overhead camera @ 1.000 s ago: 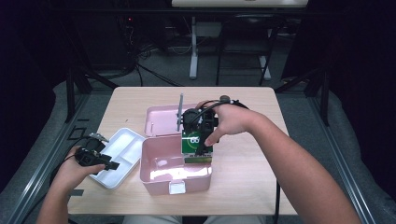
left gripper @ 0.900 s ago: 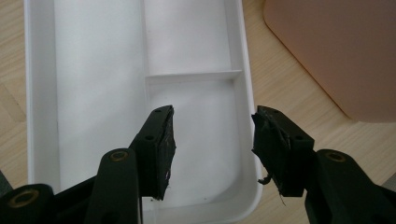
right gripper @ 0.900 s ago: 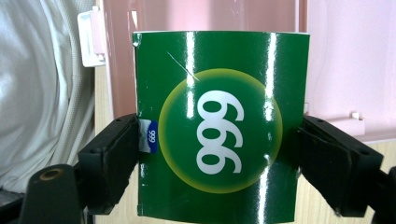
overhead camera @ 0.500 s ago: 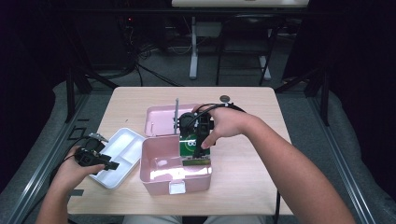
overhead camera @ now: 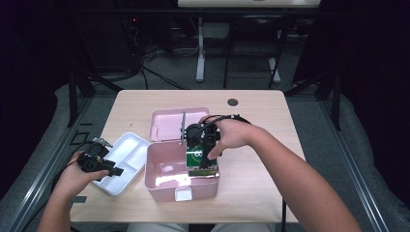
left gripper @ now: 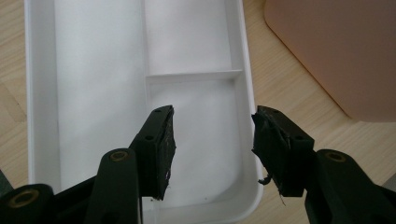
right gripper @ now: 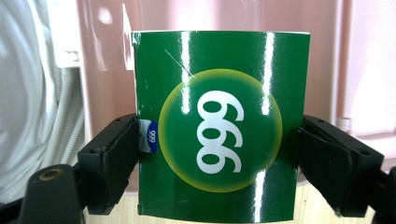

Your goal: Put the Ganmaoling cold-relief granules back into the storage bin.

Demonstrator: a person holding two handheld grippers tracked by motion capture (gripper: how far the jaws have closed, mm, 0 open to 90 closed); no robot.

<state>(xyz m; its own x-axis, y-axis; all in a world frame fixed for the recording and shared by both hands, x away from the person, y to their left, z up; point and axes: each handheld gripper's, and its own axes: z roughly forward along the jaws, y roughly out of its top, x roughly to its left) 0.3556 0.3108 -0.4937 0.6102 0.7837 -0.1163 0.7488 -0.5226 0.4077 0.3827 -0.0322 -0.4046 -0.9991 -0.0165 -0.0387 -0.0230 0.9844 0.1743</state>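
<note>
**Green box held inside the pink case**

The green box (right gripper: 219,126) is gripped by the right hand-held gripper (overhead camera: 205,147). Its two black jaws are pressed against the box's left and right sides, as seen in the right gripper view. A yellow-edged circle with "999" in white is printed on the box's shiny front. A small blue tag with the same number is seen at its left edge, next to one jaw.

In the high view the box (overhead camera: 199,155) is held inside the open pink case (overhead camera: 167,181), at the case's right end. It is stood up on edge, and its top sticks up above the rim. Whether it touches the bottom of the case cannot be told. The case's lid (overhead camera: 169,123) is laid open behind it, toward the far side of the surface (overhead camera: 261,111).

The white tray (overhead camera: 126,162) is set just left of the case. It is split into one long part and two smaller parts.

The left hand-held gripper (overhead camera: 104,166) is held low over the tray's near left side. In the left gripper view its jaws are spread wide apart and nothing is held between them. One jaw is seen over a small part of the tray (left gripper: 93,93), and the other is at the tray's rim.
</note>
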